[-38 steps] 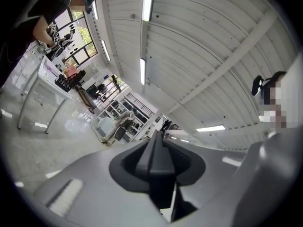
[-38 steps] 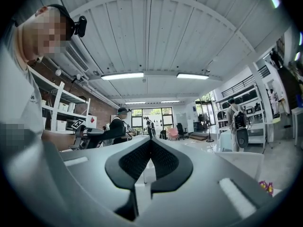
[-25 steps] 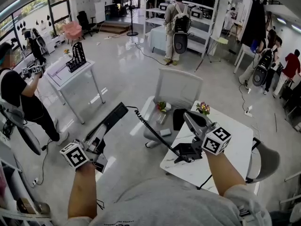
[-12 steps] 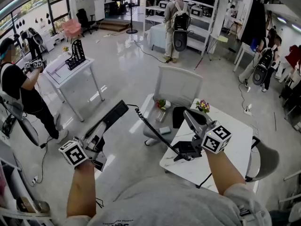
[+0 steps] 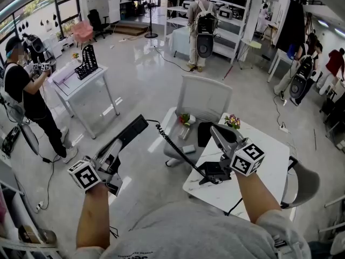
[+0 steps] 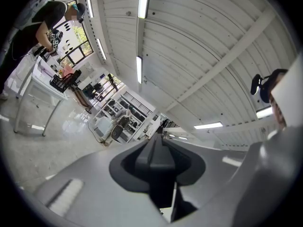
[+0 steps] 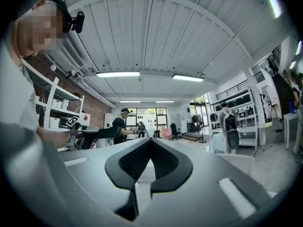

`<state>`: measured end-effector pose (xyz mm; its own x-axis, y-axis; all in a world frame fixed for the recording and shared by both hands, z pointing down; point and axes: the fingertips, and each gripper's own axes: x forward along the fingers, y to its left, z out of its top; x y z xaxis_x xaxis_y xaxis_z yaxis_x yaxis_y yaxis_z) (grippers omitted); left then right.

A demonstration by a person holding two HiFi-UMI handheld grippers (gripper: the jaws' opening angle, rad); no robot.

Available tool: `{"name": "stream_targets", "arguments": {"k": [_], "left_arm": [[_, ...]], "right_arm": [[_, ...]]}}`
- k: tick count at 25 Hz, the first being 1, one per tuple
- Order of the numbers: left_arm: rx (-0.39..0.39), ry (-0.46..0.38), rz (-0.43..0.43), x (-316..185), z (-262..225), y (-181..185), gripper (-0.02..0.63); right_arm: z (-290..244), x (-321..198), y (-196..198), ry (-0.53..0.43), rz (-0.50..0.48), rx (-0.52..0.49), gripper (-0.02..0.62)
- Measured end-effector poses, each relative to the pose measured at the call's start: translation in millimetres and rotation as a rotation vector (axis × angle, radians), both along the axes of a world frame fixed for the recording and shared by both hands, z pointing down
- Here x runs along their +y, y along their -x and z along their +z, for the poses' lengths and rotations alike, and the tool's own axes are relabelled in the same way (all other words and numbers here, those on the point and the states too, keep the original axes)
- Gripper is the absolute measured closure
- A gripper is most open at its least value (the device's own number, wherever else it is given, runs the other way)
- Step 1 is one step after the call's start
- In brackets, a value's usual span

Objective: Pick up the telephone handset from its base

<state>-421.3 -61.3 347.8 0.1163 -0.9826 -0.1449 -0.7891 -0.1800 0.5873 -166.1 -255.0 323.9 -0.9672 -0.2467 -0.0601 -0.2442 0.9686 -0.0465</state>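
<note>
My left gripper (image 5: pixel 114 151) is shut on the black telephone handset (image 5: pixel 135 128), held out over the floor left of the white table (image 5: pixel 272 166). In the left gripper view the handset (image 6: pixel 158 162) fills the gap between the jaws. A coiled black cord (image 5: pixel 178 152) stretches from it to the telephone base (image 5: pixel 215 172) near the table's left edge. My right gripper (image 5: pixel 214 131) hovers above the base with its pads together and nothing between them; the right gripper view shows the tips (image 7: pixel 151 143) meeting.
A white chair (image 5: pixel 204 99) stands behind the table, and a small flower pot (image 5: pixel 233 123) sits at the table's far edge. Another white table (image 5: pixel 81 82) with a person beside it is at the far left. Several people stand by shelves at the back.
Neither gripper has moved and the handset stays where it was. The person at the far-left table has shifted slightly.
</note>
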Motion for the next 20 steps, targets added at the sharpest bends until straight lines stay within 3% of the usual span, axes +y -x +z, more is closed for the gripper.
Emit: {"name": "stream_targets", "arguments": {"k": [20], "left_arm": [[0.006,-0.002,0.006,-0.7,-3.3,2.6,0.466]], "right_arm": [[-1.2,0.5,6.8,-0.006,-0.004,0.024,0.594]]}}
